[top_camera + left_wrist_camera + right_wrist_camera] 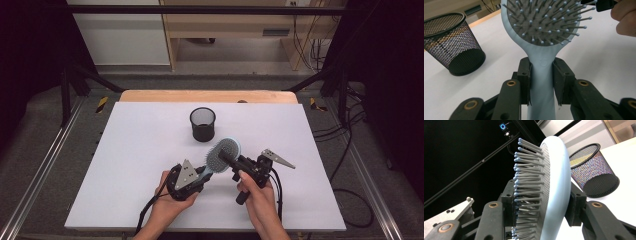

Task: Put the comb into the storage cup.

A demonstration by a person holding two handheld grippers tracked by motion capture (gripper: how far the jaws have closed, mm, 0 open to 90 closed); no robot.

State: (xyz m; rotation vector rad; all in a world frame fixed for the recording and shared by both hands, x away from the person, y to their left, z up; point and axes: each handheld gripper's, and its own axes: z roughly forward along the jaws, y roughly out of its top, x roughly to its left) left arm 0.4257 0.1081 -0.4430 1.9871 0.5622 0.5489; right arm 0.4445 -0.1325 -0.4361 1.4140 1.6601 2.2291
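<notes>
1. The hairbrush (220, 157) is pale blue with a grey bristle pad; it is held off the white table (140, 150) between the two grippers, in front of the person and near the table's front edge.
2. The left gripper (200, 174) is clamped on the brush's handle; in the left gripper view its two black jaws press the handle (541, 82) from either side just below the neck, and the head (544, 22) rises above them with the bristles facing the camera.
3. The right gripper (231, 160) is closed on the brush's head; in the right gripper view one jaw sits against the bristle tips (524, 192) and the other against the smooth blue back (559, 185), so the head is pinched edge-on between them.
4. In the high view the left hand (167, 192) and the right hand (257, 192) come in from the bottom edge, each wrapped around its gripper; cables trail back from both toward the person.
5. A black mesh cup (202, 124) stands upright on the table beyond the brush, near it but apart; its mouth is open and nothing lies between it and the brush head.
6. The same cup shows to the left in the left gripper view (451, 42) and to the right in the right gripper view (594, 170); whether anything is inside it I cannot tell.
7. A wooden strip (207, 96) runs along the table's far edge; black frame bars and loose floor cables lie around the table, well clear of the grippers.
</notes>
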